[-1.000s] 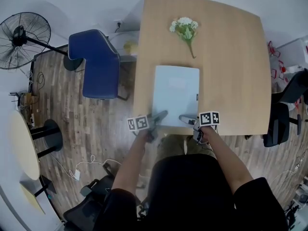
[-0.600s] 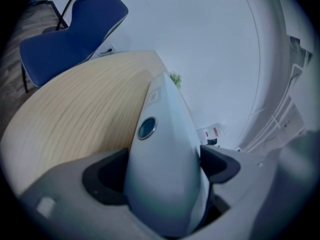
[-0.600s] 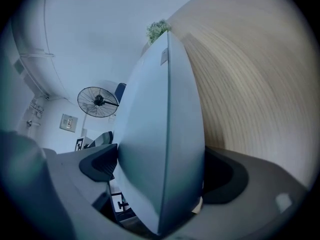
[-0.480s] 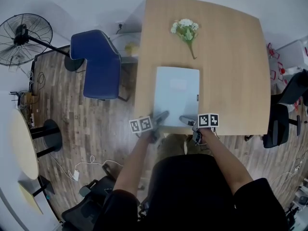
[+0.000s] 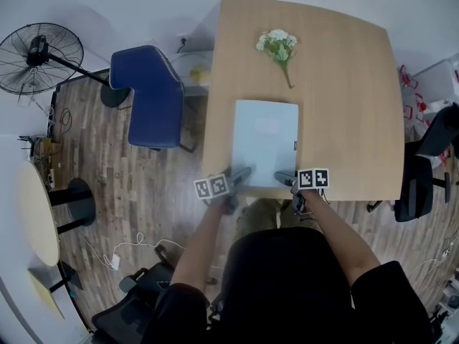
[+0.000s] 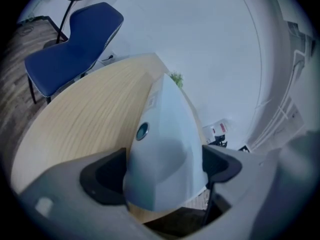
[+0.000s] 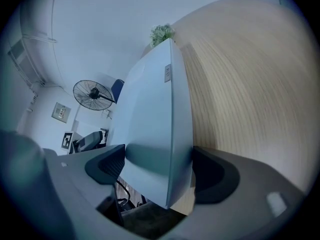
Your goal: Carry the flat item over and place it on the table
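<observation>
The flat item [image 5: 264, 142] is a pale blue-grey slab. It lies on the wooden table [image 5: 344, 106], its near edge at the table's front edge. My left gripper [image 5: 239, 174] is at the slab's near left corner and my right gripper [image 5: 285, 177] at its near right corner. In the left gripper view the corner of the slab [image 6: 162, 149] sits between the jaws of that gripper [image 6: 165, 179], which are opening wide. In the right gripper view the slab [image 7: 150, 119] is also between the jaws of that gripper [image 7: 157, 169], which are closing but still stand wide.
A bunch of white flowers [image 5: 277, 45] lies at the table's far side. A blue chair [image 5: 147, 95] stands left of the table, with a floor fan [image 5: 32, 56] beyond it. A black office chair [image 5: 419, 178] is at the right, a round table [image 5: 32, 213] at the far left.
The slab has stayed in place on the table. Both grippers have kept to its near corners, and only the view has shifted slightly.
</observation>
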The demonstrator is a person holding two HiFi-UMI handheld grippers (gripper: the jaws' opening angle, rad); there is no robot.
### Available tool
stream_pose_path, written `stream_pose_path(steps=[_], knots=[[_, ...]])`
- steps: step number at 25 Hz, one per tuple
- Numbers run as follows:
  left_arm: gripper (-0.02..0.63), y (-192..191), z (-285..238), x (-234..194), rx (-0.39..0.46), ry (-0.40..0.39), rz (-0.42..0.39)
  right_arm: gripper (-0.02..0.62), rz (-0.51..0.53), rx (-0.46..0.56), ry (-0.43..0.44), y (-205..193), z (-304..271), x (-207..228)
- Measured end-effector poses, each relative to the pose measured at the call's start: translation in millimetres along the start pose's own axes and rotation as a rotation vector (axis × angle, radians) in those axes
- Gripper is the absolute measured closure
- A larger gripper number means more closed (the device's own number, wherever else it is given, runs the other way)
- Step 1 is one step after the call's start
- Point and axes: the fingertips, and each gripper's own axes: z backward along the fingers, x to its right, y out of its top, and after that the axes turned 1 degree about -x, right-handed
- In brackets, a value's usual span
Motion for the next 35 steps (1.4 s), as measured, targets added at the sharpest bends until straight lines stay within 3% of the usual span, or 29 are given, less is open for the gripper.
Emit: stream_pose_path(steps=[4, 8, 12, 14, 17, 19, 22, 25, 28, 31, 35], knots=[[0.135, 4, 15, 1, 0.032, 0.028, -0.028, 0.179, 0.050, 0.019, -0.001, -3, 18, -8], [0.140, 22, 34, 18, 0.123, 0.063, -0.082, 0.189, 0.146, 0.080, 0.007, 5, 58, -16], [0.158, 35, 51, 62, 0.238, 0.049, -0.170, 0.299, 0.277, 0.169, -0.001, 15, 106, -18], [0.177, 34, 57, 92, 0.282, 0.027, -0.215, 0.324, 0.308, 0.228, -0.015, 20, 135, -18], [0.234, 31, 61, 139, 0.329, 0.000, -0.279, 0.391, 0.333, 0.347, -0.025, 33, 184, -23], [0.298, 27, 53, 174, 0.345, -0.010, -0.358, 0.456, 0.377, 0.441, -0.039, 44, 221, -26], [0.355, 21, 30, 231, 0.382, 0.011, -0.498, 0.493, 0.464, 0.583, -0.047, 61, 284, -26], [0.480, 21, 7, 292, 0.449, 0.009, -0.597, 0.539, 0.511, 0.700, -0.113, 77, 346, -10], [0.601, 25, -13, 341, 0.511, 0.032, -0.643, 0.594, 0.520, 0.772, -0.184, 91, 398, 20], [0.606, 24, -36, 383, 0.552, 0.071, -0.696, 0.594, 0.520, 0.814, -0.187, 100, 442, 49], [0.606, 16, -63, 424, 0.593, 0.108, -0.778, 0.594, 0.612, 0.845, -0.219, 108, 479, 70]])
